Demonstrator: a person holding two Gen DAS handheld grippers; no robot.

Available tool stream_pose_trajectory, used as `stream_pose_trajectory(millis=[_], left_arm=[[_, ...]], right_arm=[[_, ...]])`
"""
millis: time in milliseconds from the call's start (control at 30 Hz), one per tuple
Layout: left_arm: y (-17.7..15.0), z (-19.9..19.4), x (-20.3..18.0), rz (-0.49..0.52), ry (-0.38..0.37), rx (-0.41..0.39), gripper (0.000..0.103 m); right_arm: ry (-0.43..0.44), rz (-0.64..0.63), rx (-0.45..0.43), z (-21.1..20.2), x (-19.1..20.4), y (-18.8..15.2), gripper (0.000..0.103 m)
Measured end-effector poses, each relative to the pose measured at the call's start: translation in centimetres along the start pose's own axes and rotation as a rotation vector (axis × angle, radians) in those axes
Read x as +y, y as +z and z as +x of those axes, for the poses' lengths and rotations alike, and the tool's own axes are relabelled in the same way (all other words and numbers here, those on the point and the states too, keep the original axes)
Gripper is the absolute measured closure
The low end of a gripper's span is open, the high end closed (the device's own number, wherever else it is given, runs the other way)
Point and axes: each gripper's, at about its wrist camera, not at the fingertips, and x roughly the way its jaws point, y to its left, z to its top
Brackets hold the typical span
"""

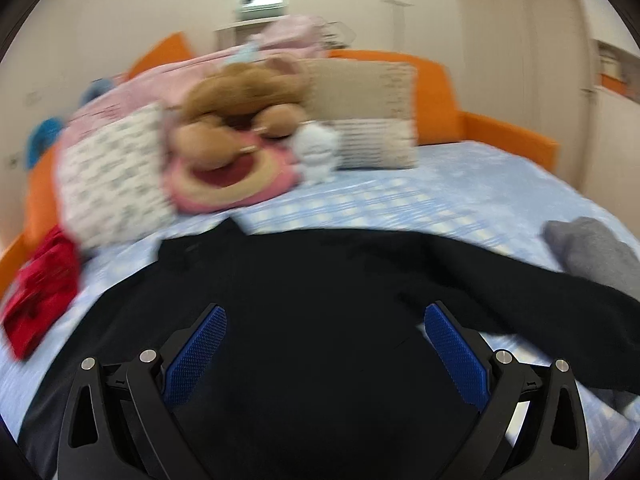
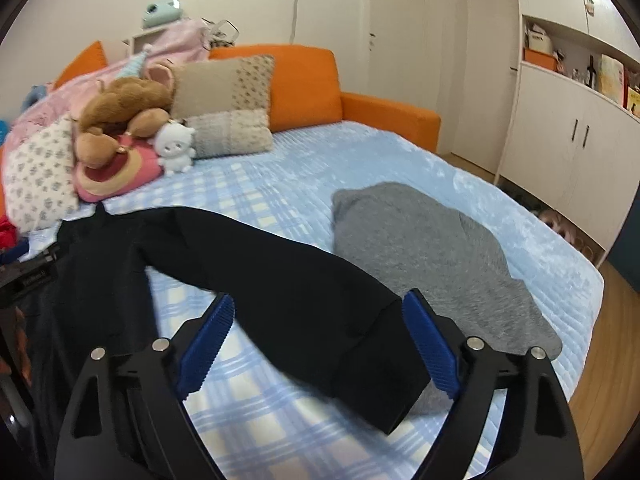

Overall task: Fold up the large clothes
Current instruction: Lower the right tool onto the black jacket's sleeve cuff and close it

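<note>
Black garment (image 2: pixel 280 280), a large dark piece with long sleeves, lies spread on the bed (image 2: pixel 360 152), and both tools hang over it. The right tool (image 2: pixel 316 308) stands wide, its blue ribbed pads (image 2: pixel 432 344) on either side of one sleeve's cuff end without pressing on it; the sleeve runs between the jaws and slants up and left toward the body of the garment. The left tool (image 1: pixel 324 316) is also spread wide, its blue pads (image 1: pixel 196 356) apart over the broad black body, gripping nothing. The cloth looks matte and plain, nearly featureless in the dark, with a few soft creases; the left wrist view is blurred. The sleeve end overlaps the edge of a grey garment (image 2: pixel 432 248) that lies bunched on the blue checked cover just beside it. A red cloth (image 1: pixel 40 292) lies at the bed's left edge. Farther back, against the orange headboard (image 2: pixel 304 80), sit a brown plush bear (image 2: pixel 124 112), a small white plush toy (image 2: pixel 174 146), patterned pillows (image 2: pixel 228 100) and a pink quilt (image 2: pixel 52 108). White cupboards (image 2: pixel 568 132) stand along the right wall.
</note>
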Motion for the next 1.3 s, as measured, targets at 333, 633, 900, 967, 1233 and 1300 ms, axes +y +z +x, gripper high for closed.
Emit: stream_pose_trajectory(millis=[333,633,900,967,1233,1300], left_arm=[[2.5,6.9,-2.0,-0.043,-0.028,0.052,0.002],[0.7,10.0,-3.1,0.005,0.015,0.109,0.002],[-0.2,10.3,-2.0,-0.035,0.015,0.114,0.002],[-0.4,10.1,-1.8,-0.043,0.009,0.114,0.002],[-1.0,8.7,-0.8,-0.046,-0.012,0.107,0.002],[-1.1,8.6,-0.2,-0.06,-0.018,0.113,0.002]], right_arm=[[-0.079,0.069,0.092,5.5,-2.5,-0.9,0.013],[-0.112,0.108,0.137,6.8,-3.1,-2.0,0.004],[-0.122,0.072,0.093,5.9,-2.4,-2.0,0.065],[-0.099,0.06,0.101,5.8,-1.9,-2.0,0.076],[0.004,0.017,0.024,3.2,0.7,-1.0,0.088],[0.011,0.003,-0.002,2.8,1.3,-0.3,0.088]])
